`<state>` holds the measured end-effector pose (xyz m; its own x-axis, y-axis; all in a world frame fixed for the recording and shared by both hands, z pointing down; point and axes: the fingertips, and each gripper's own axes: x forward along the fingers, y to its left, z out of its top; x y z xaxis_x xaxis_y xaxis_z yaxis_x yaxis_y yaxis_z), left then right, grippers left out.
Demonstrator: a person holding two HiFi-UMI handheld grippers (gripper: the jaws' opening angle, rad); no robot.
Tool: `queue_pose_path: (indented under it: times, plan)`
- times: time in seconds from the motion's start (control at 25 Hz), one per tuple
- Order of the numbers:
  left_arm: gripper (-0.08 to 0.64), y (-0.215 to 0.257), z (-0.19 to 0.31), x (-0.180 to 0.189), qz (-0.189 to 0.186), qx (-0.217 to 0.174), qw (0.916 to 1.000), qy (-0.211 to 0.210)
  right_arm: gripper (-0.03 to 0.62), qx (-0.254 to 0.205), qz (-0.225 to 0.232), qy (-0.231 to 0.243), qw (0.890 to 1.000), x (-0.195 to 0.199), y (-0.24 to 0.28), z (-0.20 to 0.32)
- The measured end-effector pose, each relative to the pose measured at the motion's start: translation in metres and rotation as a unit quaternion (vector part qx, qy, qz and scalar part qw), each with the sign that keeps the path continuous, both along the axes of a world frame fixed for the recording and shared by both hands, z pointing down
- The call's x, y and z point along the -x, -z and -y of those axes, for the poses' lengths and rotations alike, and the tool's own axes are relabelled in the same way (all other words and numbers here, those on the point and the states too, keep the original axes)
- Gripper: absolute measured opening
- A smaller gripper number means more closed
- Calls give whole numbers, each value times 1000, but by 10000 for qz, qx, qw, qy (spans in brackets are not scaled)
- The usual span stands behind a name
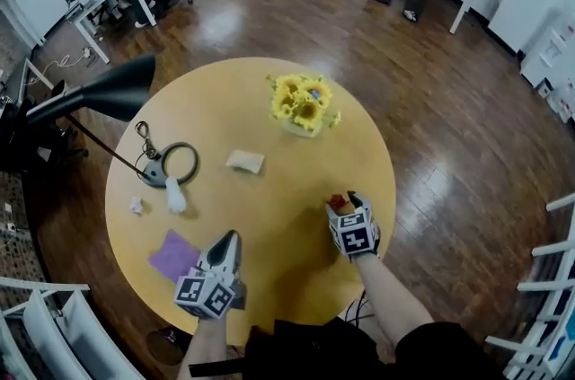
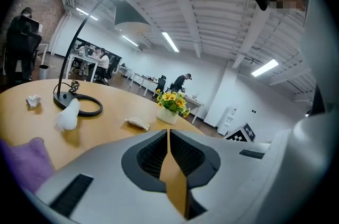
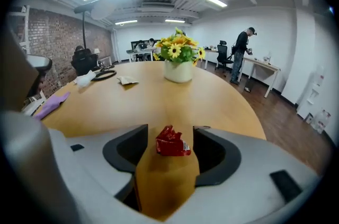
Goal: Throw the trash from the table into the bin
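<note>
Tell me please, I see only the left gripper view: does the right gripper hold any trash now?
Observer: No. The right gripper view shows the right gripper with its jaws open on either side of a crumpled red wrapper, which lies on the table, not gripped.
Operator: Where on the table is this wrapper?
Observer: In the head view it lies near the edge on the person's right, nearer to the person than the yellow flowers.
</note>
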<state>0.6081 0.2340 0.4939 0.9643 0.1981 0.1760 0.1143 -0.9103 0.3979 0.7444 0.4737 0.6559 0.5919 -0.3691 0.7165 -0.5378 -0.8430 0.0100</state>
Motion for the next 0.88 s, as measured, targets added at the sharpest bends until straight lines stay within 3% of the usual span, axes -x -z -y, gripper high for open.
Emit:
queue_pose_path:
  times: [0.32,0.52,0.88]
  plan:
    - [18,-13,4,9,235,118,9995,151,263,210,563,153,9981,11,-19,-1]
    - [18,-12,4,12,233,109,9995,163,185,290,467,510,9972,13,-16,7]
    - [18,12,31,40,-105,68,9986,520,178,87,-112,506,9986,17,23,24]
